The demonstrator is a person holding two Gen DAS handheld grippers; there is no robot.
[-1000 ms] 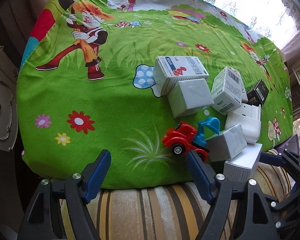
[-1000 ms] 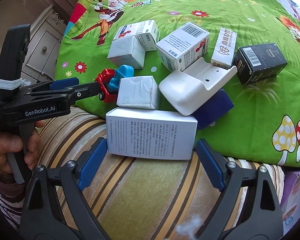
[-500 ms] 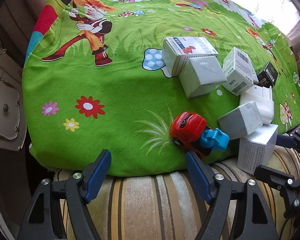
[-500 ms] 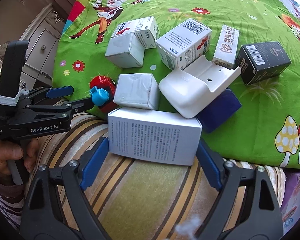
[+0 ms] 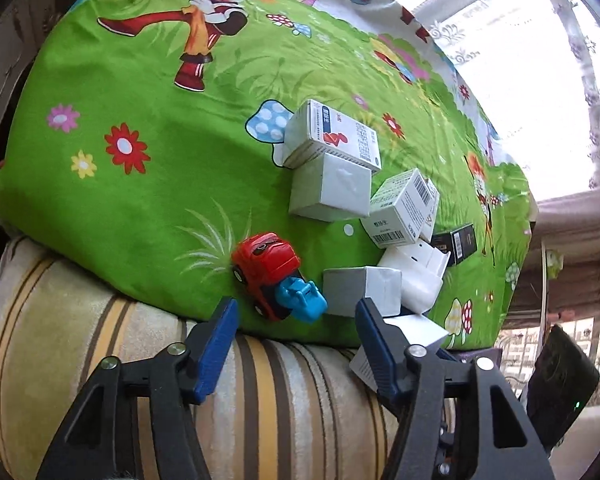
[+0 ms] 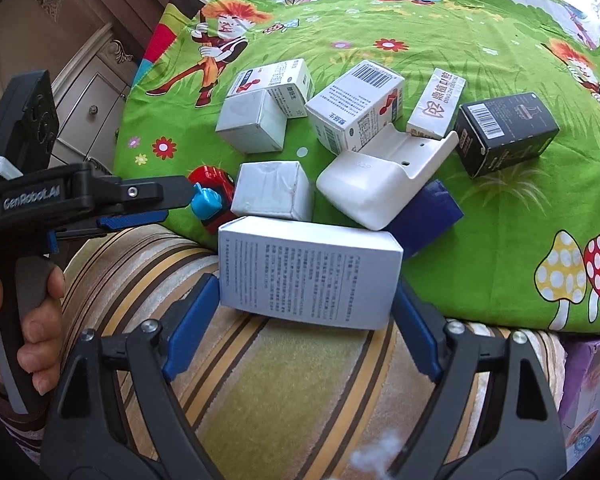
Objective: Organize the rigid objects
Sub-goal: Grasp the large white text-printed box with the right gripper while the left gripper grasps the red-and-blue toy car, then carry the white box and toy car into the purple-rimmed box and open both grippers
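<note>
A red and blue toy truck [image 5: 276,280] lies at the near edge of the green cartoon cloth [image 5: 140,184]. My left gripper [image 5: 294,320] is open, its blue pads just short of the truck on either side. Several white boxes [image 5: 332,192] are piled to the truck's right. In the right wrist view a large white box with printed text [image 6: 308,272] lies at the cloth's edge. My right gripper [image 6: 302,300] is open, its pads flanking that box's near corners. The truck [image 6: 210,196] and the left gripper [image 6: 148,208] show at left.
A white plastic holder [image 6: 376,184], a dark blue box [image 6: 428,216], a black box [image 6: 504,132] and a narrow white box [image 6: 436,104] lie among the pile. A striped cushion [image 6: 260,380] runs below the cloth. A cabinet [image 6: 88,108] stands at left.
My left gripper has swung right and closer, so the truck now sits between its pads. The truck turned and slid toward the cloth edge. The right gripper edged closer to the large box.
</note>
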